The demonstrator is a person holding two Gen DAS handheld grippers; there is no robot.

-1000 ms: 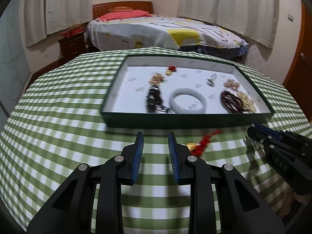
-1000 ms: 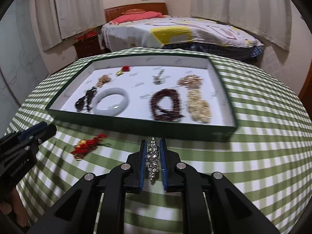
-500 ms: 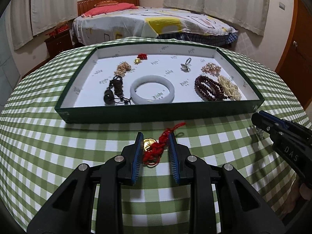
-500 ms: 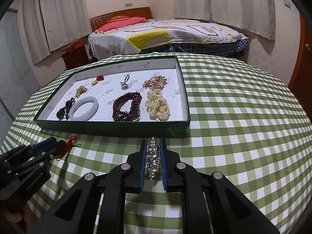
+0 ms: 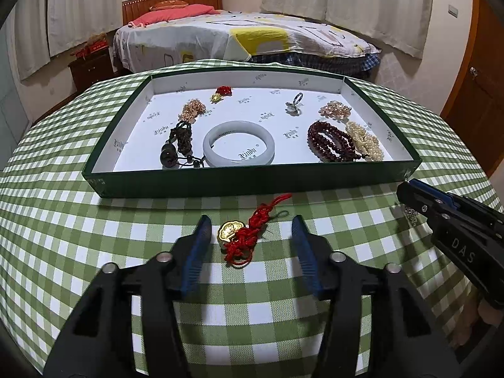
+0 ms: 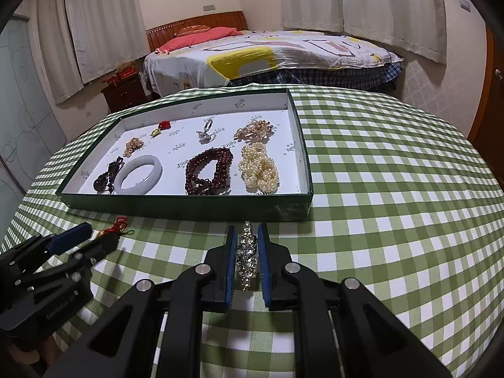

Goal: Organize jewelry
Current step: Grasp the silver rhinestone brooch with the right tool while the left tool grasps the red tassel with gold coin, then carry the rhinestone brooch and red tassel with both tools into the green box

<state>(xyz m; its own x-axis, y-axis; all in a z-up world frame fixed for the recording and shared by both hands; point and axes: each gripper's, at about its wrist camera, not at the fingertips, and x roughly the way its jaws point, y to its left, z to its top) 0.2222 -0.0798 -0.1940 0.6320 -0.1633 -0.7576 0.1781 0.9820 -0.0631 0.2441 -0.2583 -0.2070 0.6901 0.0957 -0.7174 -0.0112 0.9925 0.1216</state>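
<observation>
A red knotted cord charm [image 5: 244,237] with a gold pendant [image 5: 228,231] lies on the green checked tablecloth just in front of the green tray [image 5: 252,182]. My left gripper [image 5: 251,222] straddles it. Its jaws are opening and the blue pads stand clear of the charm on both sides. My right gripper [image 6: 247,230] is shut on a sparkling crystal piece [image 6: 247,258], held above the cloth near the tray's front right corner [image 6: 296,211]. The right wrist view shows the left gripper [image 6: 94,236] at the lower left, with the charm [image 6: 118,223] at its tips.
The white-lined tray holds a pale jade bangle [image 5: 238,143], dark red beads [image 5: 330,141], a pearl cluster [image 5: 365,140], a dark pendant cord [image 5: 176,145] and several small pieces. Beyond the table are a bed [image 5: 252,37] and a nightstand [image 5: 91,66]. A wooden door [image 5: 472,78] is at the right.
The left gripper came over the red charm, which now lies between its fingers, and its jaws have spread much wider. The right gripper keeps its hold on the crystal piece.
</observation>
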